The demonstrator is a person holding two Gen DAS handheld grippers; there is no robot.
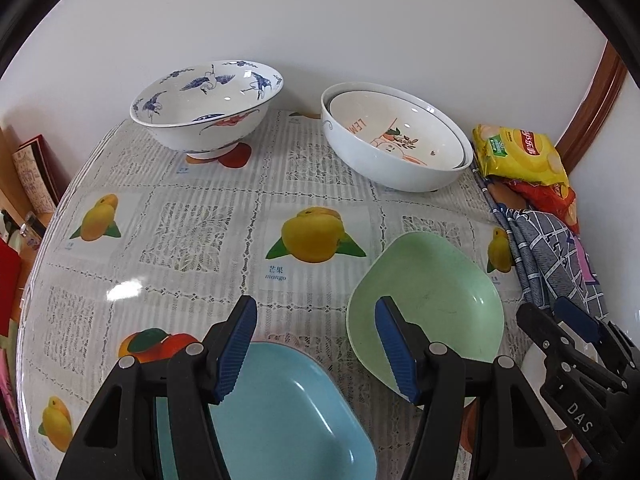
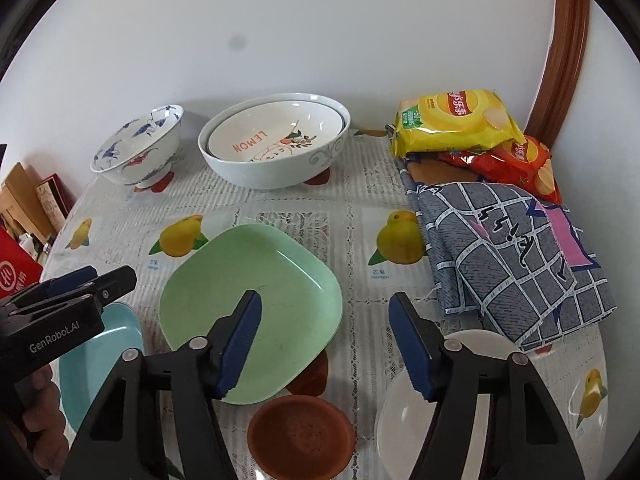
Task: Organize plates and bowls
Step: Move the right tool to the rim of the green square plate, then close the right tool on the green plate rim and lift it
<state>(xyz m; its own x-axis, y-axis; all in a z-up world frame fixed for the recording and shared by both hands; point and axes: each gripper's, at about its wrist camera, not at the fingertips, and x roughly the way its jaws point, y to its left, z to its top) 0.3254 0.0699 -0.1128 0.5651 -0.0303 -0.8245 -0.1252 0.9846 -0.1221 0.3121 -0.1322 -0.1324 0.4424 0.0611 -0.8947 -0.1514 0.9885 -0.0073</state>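
Both grippers hover with jaws wide apart, holding nothing: the left gripper over a blue square plate at the table's near edge, the right gripper above a small brown dish and a white plate. A green square plate lies between them. By the far edge stand a crane-painted bowl and a lemon-printed bowl nested inside a white bowl.

Both grippers just hanging side by side, jaws spread wide: left gripper, right gripper. Neither's gripping anything.
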